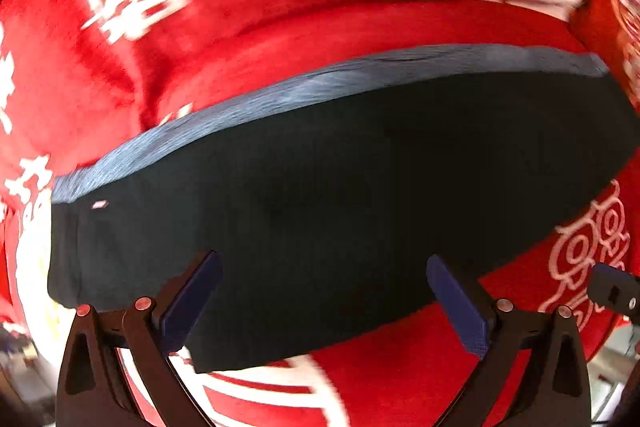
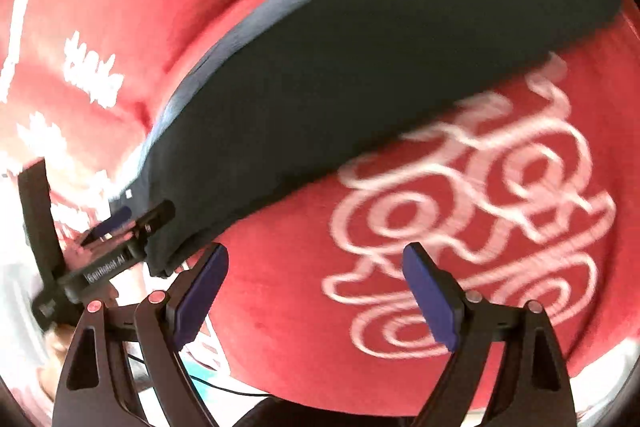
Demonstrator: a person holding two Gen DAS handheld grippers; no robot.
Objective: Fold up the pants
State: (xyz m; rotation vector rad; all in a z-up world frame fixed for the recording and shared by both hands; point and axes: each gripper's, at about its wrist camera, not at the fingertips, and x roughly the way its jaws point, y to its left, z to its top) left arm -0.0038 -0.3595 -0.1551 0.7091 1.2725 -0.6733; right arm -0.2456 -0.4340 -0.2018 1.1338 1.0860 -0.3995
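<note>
Dark folded pants [image 1: 340,187] lie flat on a red blanket [image 1: 280,7], with a blue-grey ribbed band along their far edge. My left gripper [image 1: 324,291] hangs over the near edge of the pants, jaws wide apart, pads touching nothing. In the right wrist view the pants [image 2: 380,67] stretch from lower left to upper right. The left gripper [image 2: 140,215] stands at their lower left corner. My right gripper [image 2: 316,291] is open over bare red cloth just beside the pants' near edge, with nothing between its blue pads.
The red blanket [image 2: 280,307] carries large white characters and swirl patterns and has soft creases. A black cable [image 2: 224,389] runs past its near edge. A black piece of the right gripper's frame [image 1: 614,289] shows at the right rim of the left wrist view.
</note>
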